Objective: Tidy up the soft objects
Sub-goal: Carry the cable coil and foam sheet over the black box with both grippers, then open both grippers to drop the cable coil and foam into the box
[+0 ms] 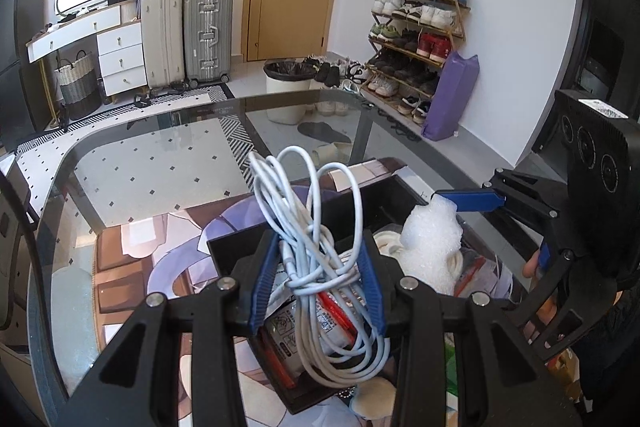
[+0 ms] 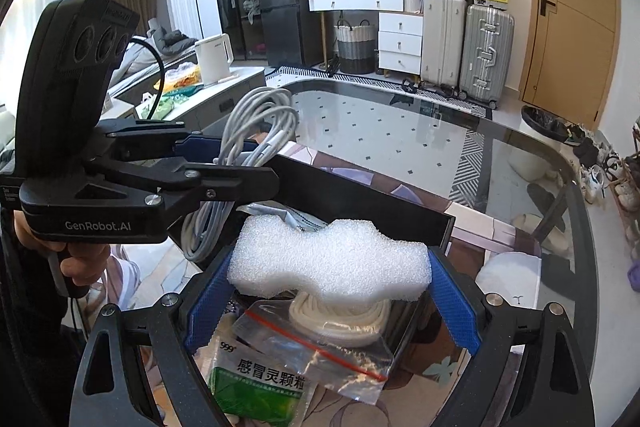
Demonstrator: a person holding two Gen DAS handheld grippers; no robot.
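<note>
My left gripper (image 1: 318,267) is shut on a bundle of white cable (image 1: 316,227) and holds it over the black storage box (image 1: 232,247). The cable also shows in the right wrist view (image 2: 248,139). My right gripper (image 2: 330,295) is shut on a white foam piece (image 2: 328,259), held above the same box (image 2: 360,203); the foam also shows in the left wrist view (image 1: 432,239). Inside the box lie a coil of white rope (image 2: 340,319), a clear zip bag (image 2: 312,347), a green medicine packet (image 2: 260,387) and a red-striped packet (image 1: 312,327).
The box stands on a printed mat (image 1: 132,259) on a glass table (image 1: 160,155). A white plush item (image 1: 376,399) lies by the box's near corner. Suitcases (image 1: 208,35), a shoe rack (image 1: 416,39) and a bin (image 1: 288,83) stand beyond the table.
</note>
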